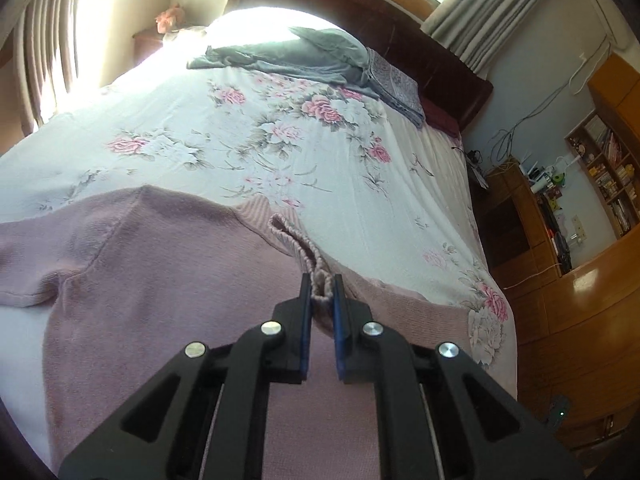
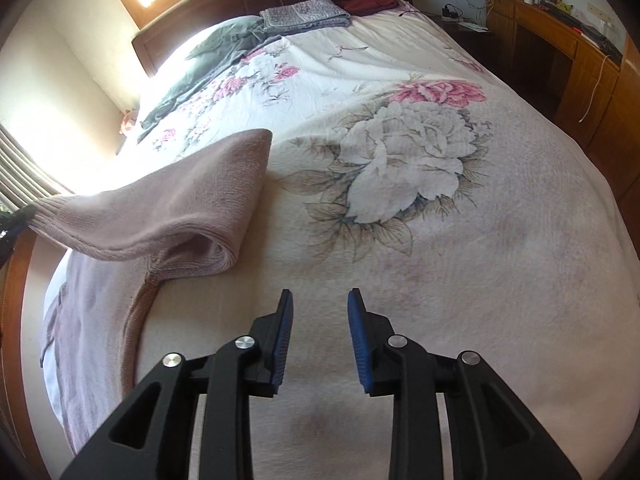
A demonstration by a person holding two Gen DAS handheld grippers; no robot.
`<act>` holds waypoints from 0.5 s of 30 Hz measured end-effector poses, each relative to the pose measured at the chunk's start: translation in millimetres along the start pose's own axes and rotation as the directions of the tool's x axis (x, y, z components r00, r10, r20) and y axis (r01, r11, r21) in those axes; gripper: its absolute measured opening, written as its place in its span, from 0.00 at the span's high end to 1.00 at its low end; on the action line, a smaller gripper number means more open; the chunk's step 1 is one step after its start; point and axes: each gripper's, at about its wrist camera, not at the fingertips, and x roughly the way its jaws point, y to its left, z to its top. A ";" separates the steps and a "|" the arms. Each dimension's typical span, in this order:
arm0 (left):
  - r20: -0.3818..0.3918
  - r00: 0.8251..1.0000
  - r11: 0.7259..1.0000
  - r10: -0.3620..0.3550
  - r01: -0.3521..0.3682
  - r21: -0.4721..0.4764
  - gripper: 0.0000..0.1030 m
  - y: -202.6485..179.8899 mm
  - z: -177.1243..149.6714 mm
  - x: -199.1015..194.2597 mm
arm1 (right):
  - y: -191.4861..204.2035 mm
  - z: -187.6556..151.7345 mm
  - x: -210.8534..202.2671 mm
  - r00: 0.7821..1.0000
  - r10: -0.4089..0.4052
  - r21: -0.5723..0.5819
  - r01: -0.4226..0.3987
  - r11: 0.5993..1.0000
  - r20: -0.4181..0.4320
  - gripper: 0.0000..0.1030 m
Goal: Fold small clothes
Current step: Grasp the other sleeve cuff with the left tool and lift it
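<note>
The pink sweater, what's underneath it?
The pink sweater lies on the floral bedspread; the left gripper pinches its ribbed edge. Anything beneath the fabric itself is hidden.

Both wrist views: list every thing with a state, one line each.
Left claw: shut on the sweater's ribbed edge.
Right claw: open, empty, over the floral bedspread.
Pink sweater: partly folded, one edge lifted.
Grey garment: crumpled by the headboard.

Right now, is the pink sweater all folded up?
Not yet. The pink sweater lies mostly spread on the bed, and the left hand-held gripper pinches its ribbed edge.
</note>
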 end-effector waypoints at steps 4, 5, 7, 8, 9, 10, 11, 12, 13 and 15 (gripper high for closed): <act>0.035 0.998 0.996 0.058 -0.055 -0.068 0.93 46.0 9.9 -14.7 | 31.3 13.2 0.9 0.998 0.062 -0.019 -0.062 0.998 0.000 0.70; 0.048 0.996 0.994 0.075 -0.071 -0.082 0.93 57.2 12.2 -18.9 | 40.0 16.8 0.9 0.997 0.075 -0.027 -0.074 0.997 0.000 0.69; 0.054 0.995 0.990 0.089 -0.082 -0.116 0.93 79.2 17.7 -24.7 | 57.0 24.9 1.4 0.995 0.097 -0.035 -0.097 0.995 -0.004 0.65; 0.049 0.994 0.988 0.093 -0.086 -0.132 0.93 89.8 19.3 -24.8 | 64.9 28.7 3.2 0.993 0.114 -0.032 -0.114 0.993 -0.011 0.60; 0.042 0.994 0.985 0.098 -0.091 -0.144 0.93 98.8 20.6 -23.6 | 72.7 33.2 6.6 0.990 0.139 -0.028 -0.139 0.990 -0.025 0.56; 0.034 0.994 0.983 0.106 -0.100 -0.154 0.93 108.5 20.7 -22.1 | 80.0 37.4 10.6 0.986 0.162 -0.021 -0.162 0.986 -0.038 0.53; 0.027 0.993 0.981 0.114 -0.109 -0.160 0.93 116.7 20.5 -19.6 | 87.5 41.5 15.2 0.983 0.175 -0.015 -0.176 0.984 -0.048 0.53; 0.022 0.993 0.980 0.120 -0.114 -0.165 0.93 122.8 20.9 -16.8 | 94.9 45.4 20.9 0.981 0.186 -0.012 -0.187 0.982 -0.062 0.53; 0.017 0.992 0.978 0.126 -0.122 -0.172 0.93 128.5 19.6 -12.5 | 100.7 47.7 27.1 0.977 0.196 -0.001 -0.196 0.981 -0.081 0.53; 0.005 0.992 0.974 0.128 -0.125 -0.191 0.93 142.2 19.0 -5.5 | 107.9 53.1 42.9 0.964 0.229 0.062 -0.222 0.973 -0.138 0.52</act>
